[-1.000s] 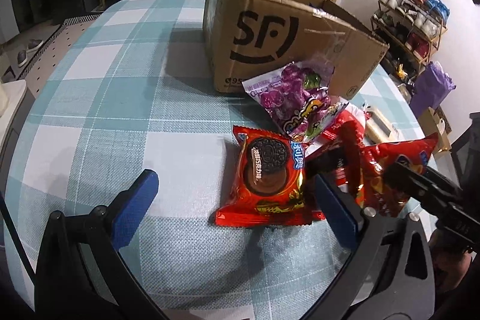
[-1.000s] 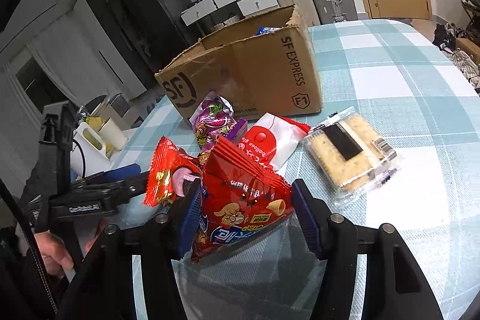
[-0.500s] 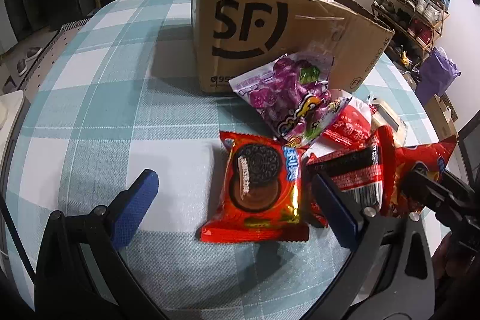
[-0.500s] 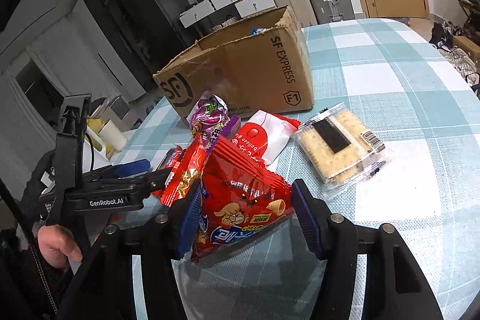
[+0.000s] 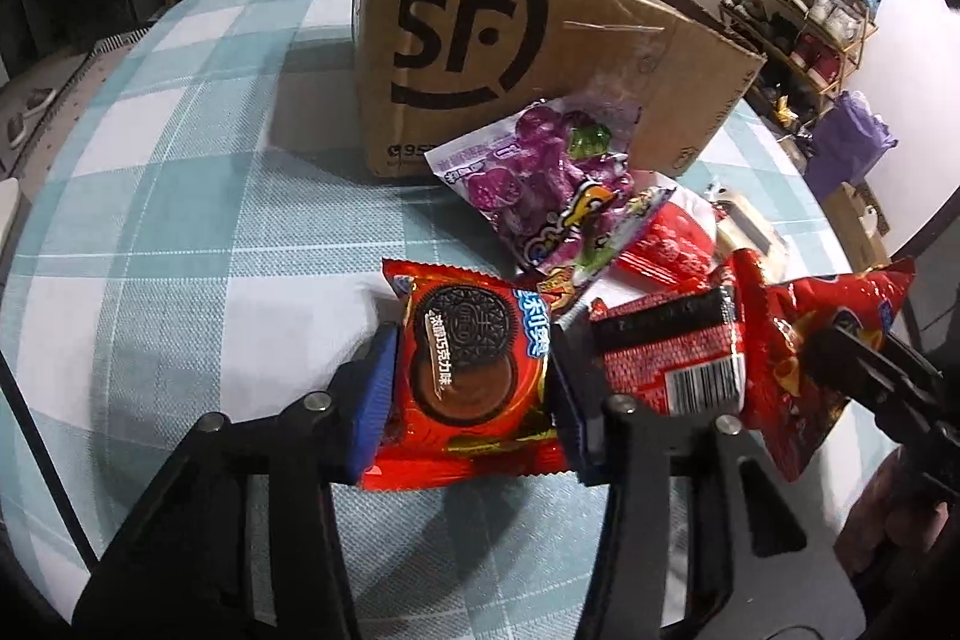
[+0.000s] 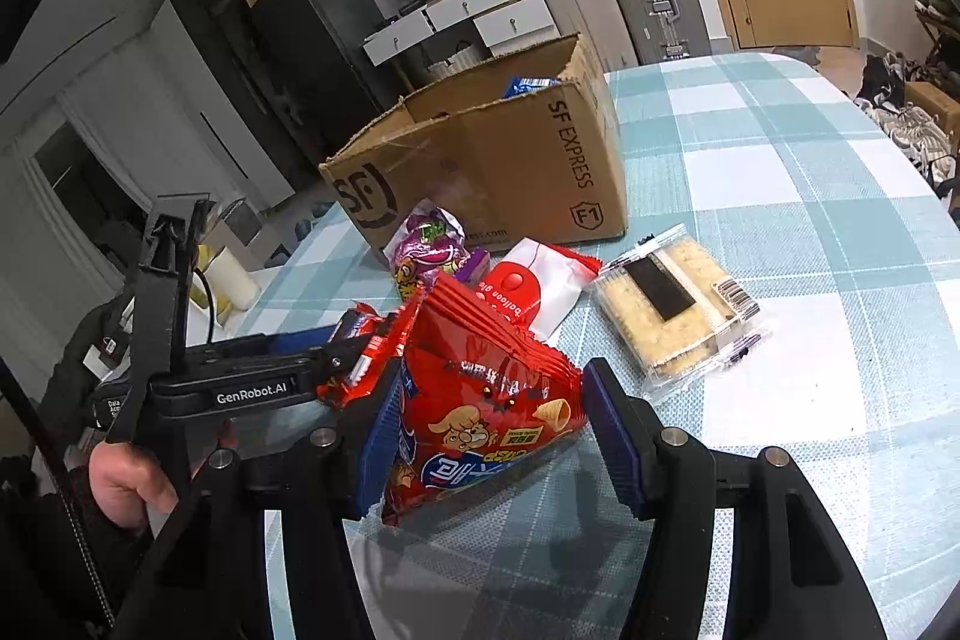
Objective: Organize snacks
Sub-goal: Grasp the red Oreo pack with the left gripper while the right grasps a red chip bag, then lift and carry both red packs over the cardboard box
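The left tongs [image 5: 474,376] are closing on a red cookie pack [image 5: 471,370], with the blue pads pressed against both of its sides; the pack lies on the checked worktop [image 5: 180,232] near its front edge. The right tongs [image 6: 489,436] are clenched on a red chip bag [image 6: 480,412], one pad on each side of the bag, and the bag's lower corner reaches down to the cloth. Between these two packs sits another red packet [image 5: 672,358] with a barcode, just beside the cookie pack. Behind them a purple candy bag [image 5: 540,184] leans against the front wall of an open cardboard box [image 5: 480,40], which stands toward the middle of the worktop. A red and white packet [image 6: 534,286] lies just beside the candy bag, and a clear pack of crackers [image 6: 678,310] lies flat to its right, apart from the box. A blue wrapper [image 6: 528,85] shows inside the box. A hand [image 6: 126,484] grips the handle of the left tongs.
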Motion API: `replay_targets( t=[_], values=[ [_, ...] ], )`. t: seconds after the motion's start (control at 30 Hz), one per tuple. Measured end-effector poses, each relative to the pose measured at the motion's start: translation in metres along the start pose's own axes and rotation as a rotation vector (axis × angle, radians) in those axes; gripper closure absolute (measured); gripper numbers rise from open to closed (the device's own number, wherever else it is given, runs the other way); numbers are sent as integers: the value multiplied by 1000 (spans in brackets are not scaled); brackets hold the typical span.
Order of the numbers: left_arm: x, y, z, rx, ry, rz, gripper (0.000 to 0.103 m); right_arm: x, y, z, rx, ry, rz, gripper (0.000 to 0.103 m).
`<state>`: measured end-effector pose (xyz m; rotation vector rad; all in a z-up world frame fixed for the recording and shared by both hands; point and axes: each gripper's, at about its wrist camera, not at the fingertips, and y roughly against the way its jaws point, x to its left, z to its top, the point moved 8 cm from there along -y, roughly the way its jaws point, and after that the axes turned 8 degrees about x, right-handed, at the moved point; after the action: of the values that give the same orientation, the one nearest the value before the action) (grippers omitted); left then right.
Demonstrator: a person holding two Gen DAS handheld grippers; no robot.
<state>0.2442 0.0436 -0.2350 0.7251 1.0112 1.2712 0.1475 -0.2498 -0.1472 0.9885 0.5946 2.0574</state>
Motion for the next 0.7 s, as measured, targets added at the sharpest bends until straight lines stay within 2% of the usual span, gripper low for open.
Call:
replay_targets(
  t=[0.07,0.17,0.7],
  values=[
    [-2,3,-1,-13,-6,-45,60,0,3,1,-4,-1,-2,44],
    [-1,8,-3,-28,-14,-64,60,1,8,2,-15,-3,-5,44],
    [-9,59,-19,-84,-34,-105,60,25,34,8,-71,24,2,44]
  ],
)
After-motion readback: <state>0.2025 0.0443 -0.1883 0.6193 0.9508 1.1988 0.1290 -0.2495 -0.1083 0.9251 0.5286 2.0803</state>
